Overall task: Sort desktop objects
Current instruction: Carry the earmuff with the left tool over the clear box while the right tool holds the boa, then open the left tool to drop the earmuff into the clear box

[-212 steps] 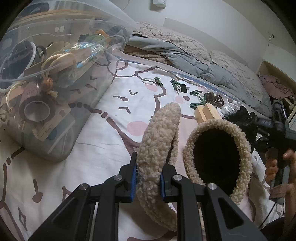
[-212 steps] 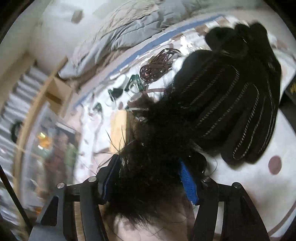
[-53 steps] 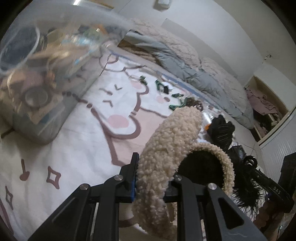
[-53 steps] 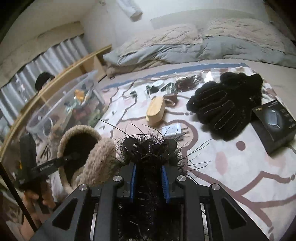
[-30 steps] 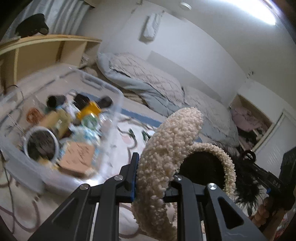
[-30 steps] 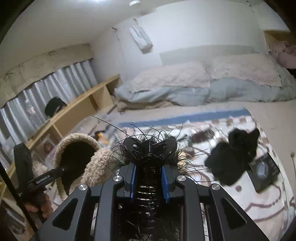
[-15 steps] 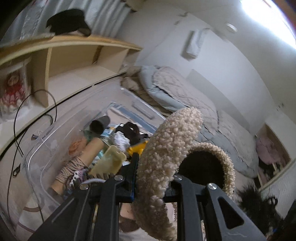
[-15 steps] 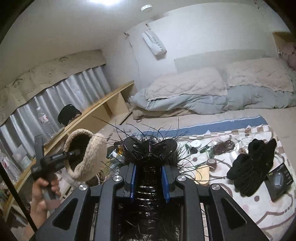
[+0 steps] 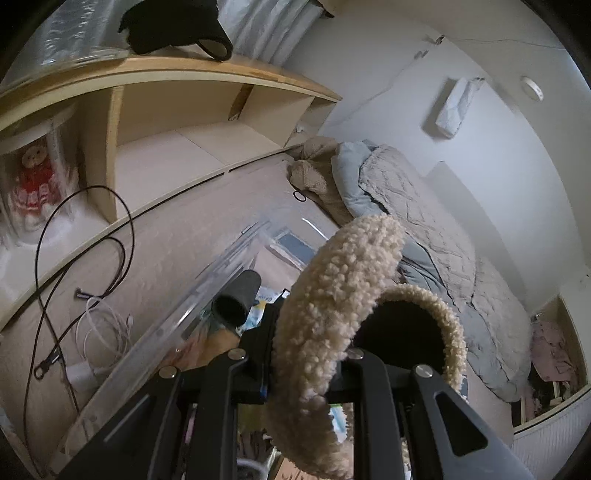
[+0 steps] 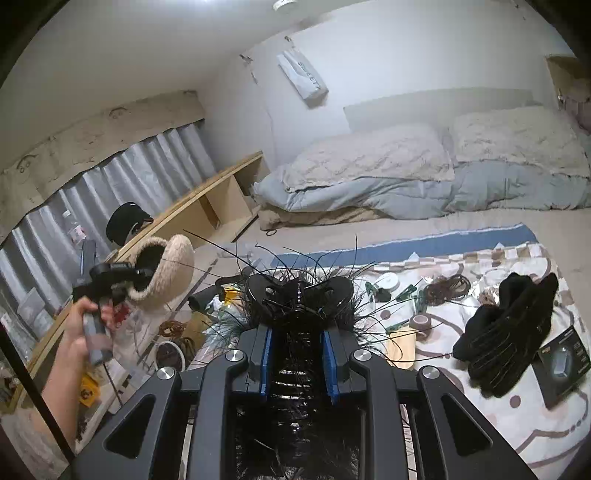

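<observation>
Bedroom floor clutter sat behind you: your left gripper, clamped on the fleece earmuffs, hung directly over the clear bin, nearer it than your right gripper, which pinched the black feathered clip.

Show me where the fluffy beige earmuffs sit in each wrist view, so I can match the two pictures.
Left wrist view: the fluffy beige earmuffs fill the centre, clamped in the left gripper, over the clear storage bin.
Right wrist view: the earmuffs are small at mid-left, above the hand that carries that gripper.
Shared landmark: the black cap on the wooden shelf.
</observation>
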